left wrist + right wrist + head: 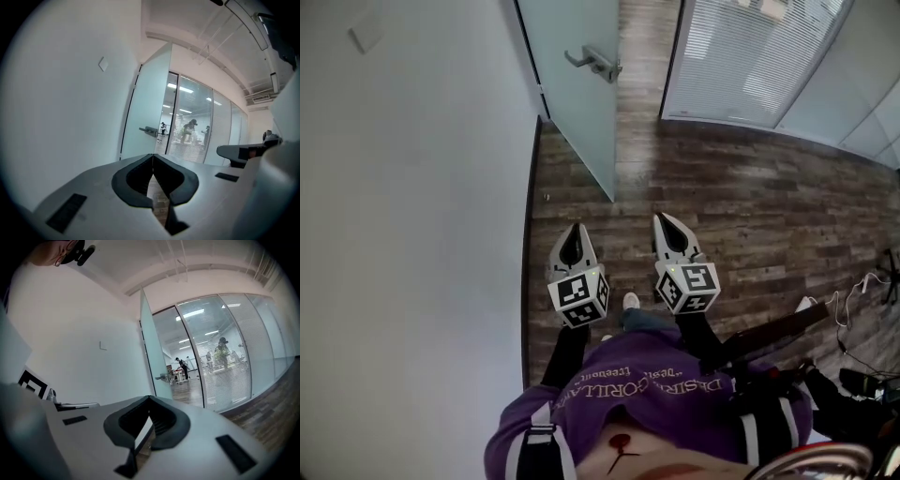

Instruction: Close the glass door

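A plain white wall (412, 187) fills the whole left half of the head view, and a dark wood-plank floor (750, 216) takes up most of the right. Along the upper right runs a glass partition with slatted blinds (750, 56). The glass door (572, 103), frosted and pale green, stands at top centre. It is swung open at an angle away from the wall, and its bottom edge slants down toward the middle of the frame. Nothing touches it. In the lower middle a person in a purple shirt (656, 394) holds the two tools side by side, pointing up the frame toward the door but well apart from it. The left gripper (573, 228) has its fingers pressed together with nothing between them. The right gripper (664, 218) is the same, tips meeting and empty. The door's metal lever handle (595, 63) juts out near the top edge. A white shoe tip (630, 301) shows between the grippers.
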Motion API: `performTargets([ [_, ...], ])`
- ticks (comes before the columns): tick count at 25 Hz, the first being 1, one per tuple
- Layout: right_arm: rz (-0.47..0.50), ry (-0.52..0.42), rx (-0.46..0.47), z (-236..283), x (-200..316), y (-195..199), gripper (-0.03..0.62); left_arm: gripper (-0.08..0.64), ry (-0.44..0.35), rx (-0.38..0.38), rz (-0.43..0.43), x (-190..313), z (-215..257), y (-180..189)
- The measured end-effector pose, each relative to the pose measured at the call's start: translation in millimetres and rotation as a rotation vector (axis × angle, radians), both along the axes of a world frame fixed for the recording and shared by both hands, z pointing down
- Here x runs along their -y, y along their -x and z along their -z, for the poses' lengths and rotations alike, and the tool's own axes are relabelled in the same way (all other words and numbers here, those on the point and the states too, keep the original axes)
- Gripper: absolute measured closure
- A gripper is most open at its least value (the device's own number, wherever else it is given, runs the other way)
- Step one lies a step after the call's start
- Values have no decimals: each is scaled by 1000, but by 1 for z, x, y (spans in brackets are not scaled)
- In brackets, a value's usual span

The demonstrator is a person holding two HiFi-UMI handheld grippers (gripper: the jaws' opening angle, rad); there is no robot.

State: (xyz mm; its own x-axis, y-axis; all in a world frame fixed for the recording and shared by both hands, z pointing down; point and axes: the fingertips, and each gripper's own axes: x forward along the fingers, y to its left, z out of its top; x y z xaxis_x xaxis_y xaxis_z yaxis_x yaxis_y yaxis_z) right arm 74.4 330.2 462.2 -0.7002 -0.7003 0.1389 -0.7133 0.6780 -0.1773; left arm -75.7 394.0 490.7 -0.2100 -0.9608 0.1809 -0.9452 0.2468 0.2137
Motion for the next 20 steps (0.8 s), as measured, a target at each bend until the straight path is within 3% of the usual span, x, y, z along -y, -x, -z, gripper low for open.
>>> performTargets([
  [11,24,-8,-15,7,89,-2,603,558,-8,22,9,87,8,-8],
  [14,45,2,-15,3,104,1,603,558,1,67,19,102,8,-9],
  [20,57,21,-19,-4,121,4,603,558,34,51,25,113,-3,-7],
])
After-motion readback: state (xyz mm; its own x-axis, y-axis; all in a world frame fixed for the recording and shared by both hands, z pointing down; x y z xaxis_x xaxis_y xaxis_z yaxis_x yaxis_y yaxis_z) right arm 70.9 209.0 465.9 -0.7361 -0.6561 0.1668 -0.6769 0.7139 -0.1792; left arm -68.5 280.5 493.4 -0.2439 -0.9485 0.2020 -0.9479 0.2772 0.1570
